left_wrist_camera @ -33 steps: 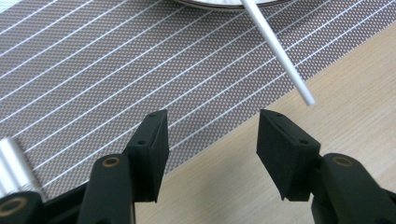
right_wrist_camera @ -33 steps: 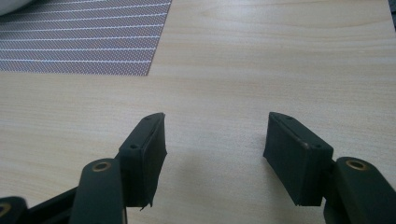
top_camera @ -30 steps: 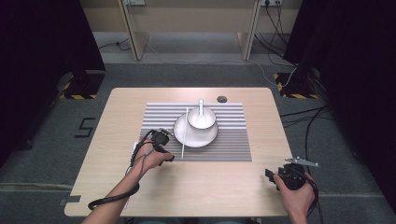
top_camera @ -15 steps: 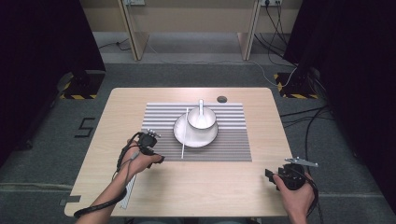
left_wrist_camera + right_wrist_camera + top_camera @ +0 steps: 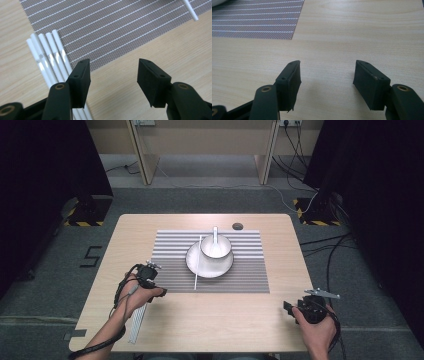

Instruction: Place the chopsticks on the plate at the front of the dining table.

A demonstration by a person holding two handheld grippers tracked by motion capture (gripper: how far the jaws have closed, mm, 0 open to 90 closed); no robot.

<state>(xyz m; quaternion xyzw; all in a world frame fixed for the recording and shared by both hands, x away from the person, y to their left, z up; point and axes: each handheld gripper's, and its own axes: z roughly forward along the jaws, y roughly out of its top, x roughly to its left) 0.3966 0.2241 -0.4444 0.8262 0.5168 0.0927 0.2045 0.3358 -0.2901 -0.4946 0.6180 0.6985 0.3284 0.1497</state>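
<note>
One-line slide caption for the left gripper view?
Open left gripper hovers over the wooden table, a row of white sticks beside its jaw, at the striped placemat edge.

Left claw (image 5: 148,271) jaws wide apart, empty; right claw (image 5: 295,308) likewise, hand low.

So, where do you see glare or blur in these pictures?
Left gripper view: small bright glints on the white sticks, and the near tool is sharp. Right gripper view: a soft shadow on the table between the open jaws. High view: dark edges, evenly lit table.
</note>
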